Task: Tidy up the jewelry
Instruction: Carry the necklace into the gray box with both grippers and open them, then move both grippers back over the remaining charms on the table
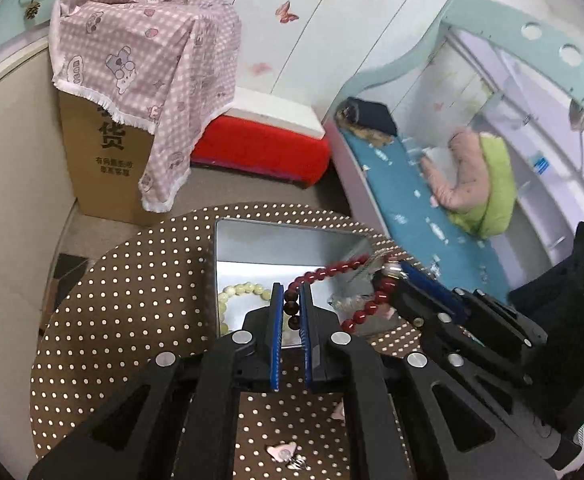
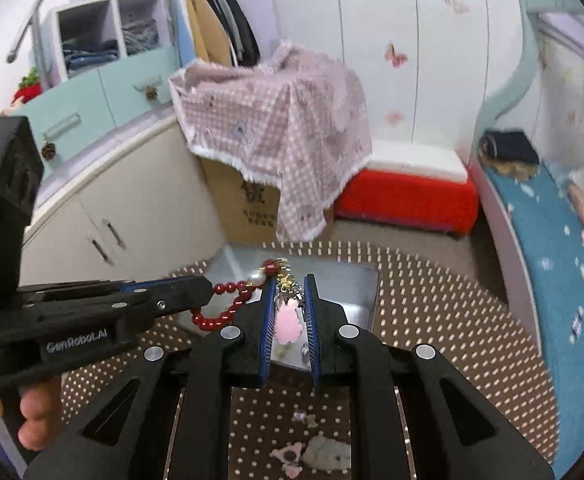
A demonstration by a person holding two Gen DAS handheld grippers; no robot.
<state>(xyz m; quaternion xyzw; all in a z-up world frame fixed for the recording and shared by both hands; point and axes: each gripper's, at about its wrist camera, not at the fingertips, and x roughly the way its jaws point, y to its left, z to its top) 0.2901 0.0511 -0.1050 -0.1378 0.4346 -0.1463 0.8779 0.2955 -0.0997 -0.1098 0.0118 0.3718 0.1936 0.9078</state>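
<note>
A child's bedroom at home — butterfly-stickered wardrobe doors (image 2: 396, 56) at twelve o'clock, a blue-sheeted bed (image 2: 548, 248) at three o'clock, hanging clothes (image 2: 219, 20) and cubby shelves (image 2: 103, 28) at eleven o'clock.

Black tongs (image 1: 291, 304), blue pads (image 1: 276, 336), silver screws.

Both wrist views look closely down at the shared metal tin (image 1: 292, 248).

Pale bracelet (image 1: 240, 295) lies inside tin (image 1: 292, 240) on table (image 1: 131, 300).
</note>
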